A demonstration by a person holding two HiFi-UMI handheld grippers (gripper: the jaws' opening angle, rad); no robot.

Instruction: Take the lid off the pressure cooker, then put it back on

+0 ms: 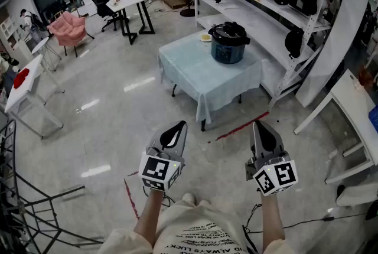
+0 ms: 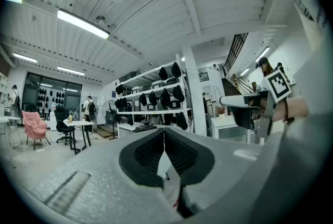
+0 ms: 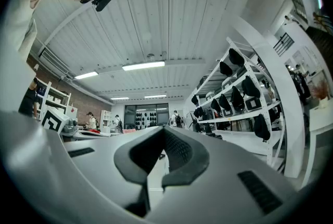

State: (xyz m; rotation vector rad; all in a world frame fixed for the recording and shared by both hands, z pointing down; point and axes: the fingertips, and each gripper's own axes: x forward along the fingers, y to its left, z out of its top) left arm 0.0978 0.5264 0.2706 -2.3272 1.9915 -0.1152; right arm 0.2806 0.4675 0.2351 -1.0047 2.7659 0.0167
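The pressure cooker (image 1: pixel 229 46), with its lid (image 1: pixel 229 29) on, stands toward the far right of a cloth-covered table (image 1: pixel 195 78), well apart from both grippers. The left gripper (image 1: pixel 176 126) and the right gripper (image 1: pixel 260 126) are side by side near the person, each with its jaws pressed together and holding nothing.

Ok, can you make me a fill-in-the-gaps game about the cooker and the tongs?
1. The lid sits ____ the pressure cooker.
2. The left tongs and the right tongs are both ____, with nothing held in them.
3. The armchair far across the room is ____ in colour.
Missing words: on; shut; pink.
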